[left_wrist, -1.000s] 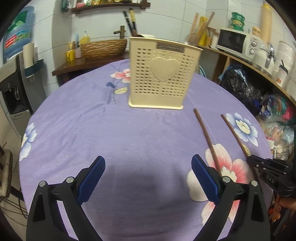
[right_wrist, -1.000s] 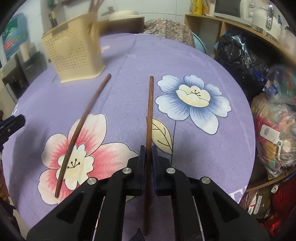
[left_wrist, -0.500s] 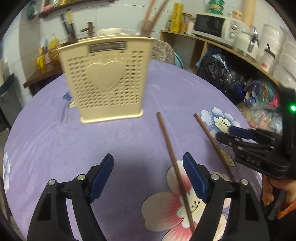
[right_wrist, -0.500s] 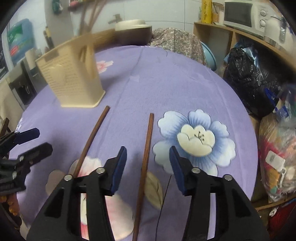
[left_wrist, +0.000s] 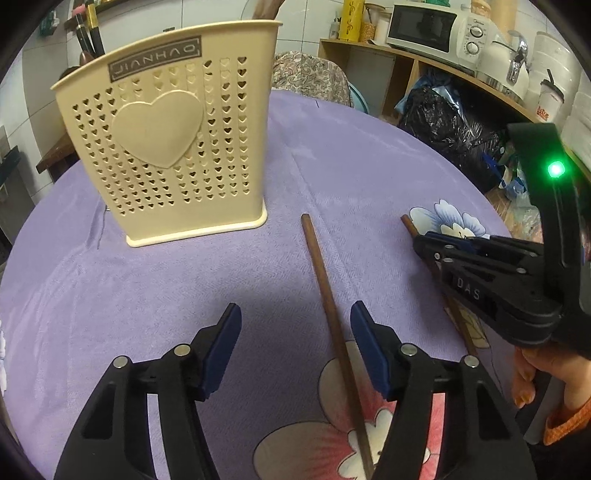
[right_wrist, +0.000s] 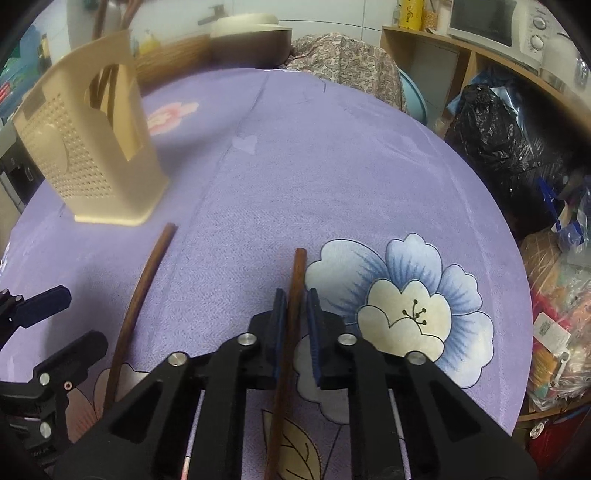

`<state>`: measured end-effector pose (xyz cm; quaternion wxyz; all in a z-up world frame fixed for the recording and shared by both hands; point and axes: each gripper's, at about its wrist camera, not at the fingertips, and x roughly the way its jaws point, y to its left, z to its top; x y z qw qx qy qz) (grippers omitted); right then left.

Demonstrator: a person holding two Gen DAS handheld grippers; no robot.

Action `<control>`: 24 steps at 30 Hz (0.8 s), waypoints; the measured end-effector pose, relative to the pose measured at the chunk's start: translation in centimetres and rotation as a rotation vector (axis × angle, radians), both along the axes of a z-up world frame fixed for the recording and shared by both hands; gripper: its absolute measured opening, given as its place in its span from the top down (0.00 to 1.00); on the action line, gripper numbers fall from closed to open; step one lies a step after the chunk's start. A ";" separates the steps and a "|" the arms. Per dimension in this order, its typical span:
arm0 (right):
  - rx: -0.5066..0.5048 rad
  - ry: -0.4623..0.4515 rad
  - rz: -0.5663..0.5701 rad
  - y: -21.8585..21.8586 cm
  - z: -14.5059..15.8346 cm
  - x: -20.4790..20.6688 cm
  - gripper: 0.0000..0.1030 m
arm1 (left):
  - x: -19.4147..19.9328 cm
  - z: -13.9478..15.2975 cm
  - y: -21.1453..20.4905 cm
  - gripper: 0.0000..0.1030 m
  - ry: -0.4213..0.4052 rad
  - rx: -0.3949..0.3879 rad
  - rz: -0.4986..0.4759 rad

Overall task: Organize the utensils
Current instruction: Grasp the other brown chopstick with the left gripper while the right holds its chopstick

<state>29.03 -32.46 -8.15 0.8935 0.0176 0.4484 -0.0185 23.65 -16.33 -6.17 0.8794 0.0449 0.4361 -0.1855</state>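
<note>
Two brown chopsticks lie on the purple flowered tablecloth (left_wrist: 369, 166). My left gripper (left_wrist: 295, 314) straddles the left chopstick (left_wrist: 325, 288); its jaws are closing, and the stick lies near the right blue pad without being pressed. It also shows at the left edge of the right wrist view (right_wrist: 79, 317). My right gripper (right_wrist: 295, 299) is shut on the right chopstick (right_wrist: 297, 269), whose tip sticks out ahead of the pads. The left chopstick (right_wrist: 144, 280) curves beside it. A cream perforated utensil holder (left_wrist: 166, 140) stands upright beyond, with sticks inside.
The holder (right_wrist: 85, 147) sits to the far left of both chopsticks. A hand (left_wrist: 532, 376) grips the right gripper (left_wrist: 424, 240) at the table's right edge. Black bags (right_wrist: 498, 147), shelves and a microwave (left_wrist: 424, 22) crowd the right side beyond the table.
My left gripper moved right and nearer the holder, came over the left chopstick and narrowed. My right gripper opened, slid forward along its chopstick and shut on it again.
</note>
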 end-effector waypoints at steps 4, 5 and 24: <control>-0.009 -0.005 -0.004 -0.5 -0.1 -0.4 0.91 | 0.9 -0.1 -1.4 0.43 -0.006 0.014 -0.006; -0.005 -0.006 -0.004 -0.7 -0.1 -0.6 0.91 | 1.1 -0.2 -1.6 0.44 -0.005 0.016 -0.005; 0.003 0.004 -0.018 -1.0 -0.1 -0.1 0.91 | 4.8 -1.2 -4.1 0.72 -0.016 0.129 0.019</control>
